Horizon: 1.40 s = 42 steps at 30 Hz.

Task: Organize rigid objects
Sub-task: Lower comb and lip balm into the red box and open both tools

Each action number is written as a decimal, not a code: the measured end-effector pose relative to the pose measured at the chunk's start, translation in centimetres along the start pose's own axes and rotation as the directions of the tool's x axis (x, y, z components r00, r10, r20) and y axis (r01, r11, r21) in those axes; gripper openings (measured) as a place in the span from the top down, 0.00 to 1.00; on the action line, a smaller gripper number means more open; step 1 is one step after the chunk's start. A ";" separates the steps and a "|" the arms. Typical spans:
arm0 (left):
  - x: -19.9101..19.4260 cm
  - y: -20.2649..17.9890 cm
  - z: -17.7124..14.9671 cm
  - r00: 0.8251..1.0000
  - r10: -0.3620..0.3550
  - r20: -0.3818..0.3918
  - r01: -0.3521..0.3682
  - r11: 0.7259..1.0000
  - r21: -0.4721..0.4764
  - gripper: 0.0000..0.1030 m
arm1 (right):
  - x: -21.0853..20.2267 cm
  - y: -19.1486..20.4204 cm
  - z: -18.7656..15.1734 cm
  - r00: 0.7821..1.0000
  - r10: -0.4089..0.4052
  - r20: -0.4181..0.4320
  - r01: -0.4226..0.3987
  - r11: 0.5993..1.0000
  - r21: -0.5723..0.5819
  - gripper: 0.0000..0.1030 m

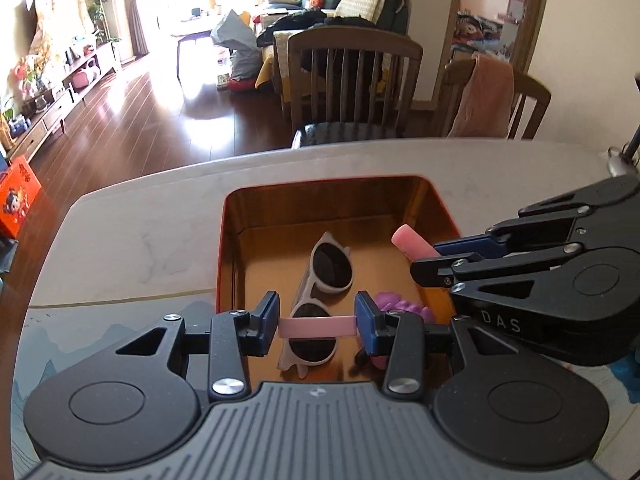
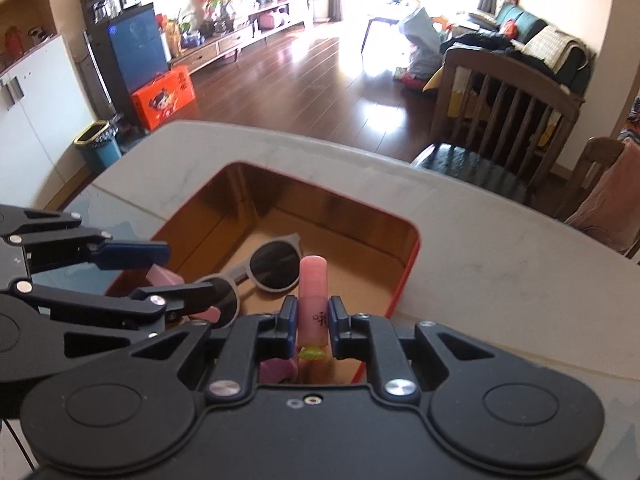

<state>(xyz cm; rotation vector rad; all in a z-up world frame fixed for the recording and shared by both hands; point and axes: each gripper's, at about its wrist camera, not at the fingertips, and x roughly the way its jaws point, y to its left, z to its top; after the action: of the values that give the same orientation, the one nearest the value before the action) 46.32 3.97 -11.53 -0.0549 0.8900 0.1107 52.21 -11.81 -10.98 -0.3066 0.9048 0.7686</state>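
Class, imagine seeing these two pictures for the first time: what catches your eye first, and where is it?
Two black grippers hang over an open red tin on the pale table. The left gripper clamps a flat pink bar; the right gripper grips a pink tube. White sunglasses lie inside the tin.

Purple toy [image 1: 404, 306] sits half-hidden behind the left gripper [image 1: 317, 319]. The pink bar [image 1: 317, 326] crosses the sunglasses [image 1: 320, 298].

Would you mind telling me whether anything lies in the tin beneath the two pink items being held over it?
Yes: the sunglasses lie on the tin's floor under the left hand-held gripper's pink strip. The right hand-held gripper grips a pink tube; a purple object lies nearby.
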 end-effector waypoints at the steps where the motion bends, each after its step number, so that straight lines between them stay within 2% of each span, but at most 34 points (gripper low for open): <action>1: 0.3 0.0 -0.1 1.000 0.003 -0.006 -0.003 1.000 -0.001 0.61 | 0.3 0.1 -0.1 1.000 0.000 -0.009 0.000 1.000 -0.003 0.86; 5: 1.3 0.2 -0.3 1.000 0.006 -0.022 -0.006 1.000 0.000 0.61 | 1.3 0.3 -0.4 1.000 -0.005 -0.031 0.005 1.000 -0.017 0.85; 17: 2.5 1.4 -1.1 0.998 -0.005 -0.062 0.002 0.999 -0.038 0.60 | 1.1 -0.2 -1.2 0.999 0.023 -0.039 -0.023 1.000 0.005 0.73; 18: 2.4 1.4 -1.2 0.998 -0.002 -0.061 0.000 0.999 -0.040 0.60 | 0.9 -0.2 -1.2 0.999 0.025 -0.038 -0.025 1.000 0.012 0.71; 20: 2.3 1.5 -1.2 0.998 0.001 -0.062 -0.004 0.999 -0.044 0.52 | 0.5 -0.4 -1.3 0.999 0.034 -0.033 -0.033 0.999 0.028 0.70; 23: 1.7 1.6 -1.3 0.999 -0.005 -0.048 0.002 0.999 -0.047 0.46 | -0.4 -0.6 -1.4 0.999 0.038 -0.021 -0.037 0.999 0.039 0.68; 25: 1.1 1.6 -1.4 0.999 -0.001 -0.039 -0.001 0.999 -0.046 0.44 | -1.1 -0.6 -1.5 0.999 0.047 -0.009 -0.047 0.998 0.047 0.62; 42: -6.3 1.1 -2.1 0.997 -0.038 0.062 0.041 0.998 -0.047 0.38 | -9.0 1.9 -2.6 0.993 0.044 0.105 -0.046 0.999 0.024 0.37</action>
<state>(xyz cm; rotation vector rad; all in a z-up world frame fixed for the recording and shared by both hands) 40.62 4.44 -7.94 -0.1134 0.8248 0.0967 45.89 -16.09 -5.20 -0.2212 0.8246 0.8065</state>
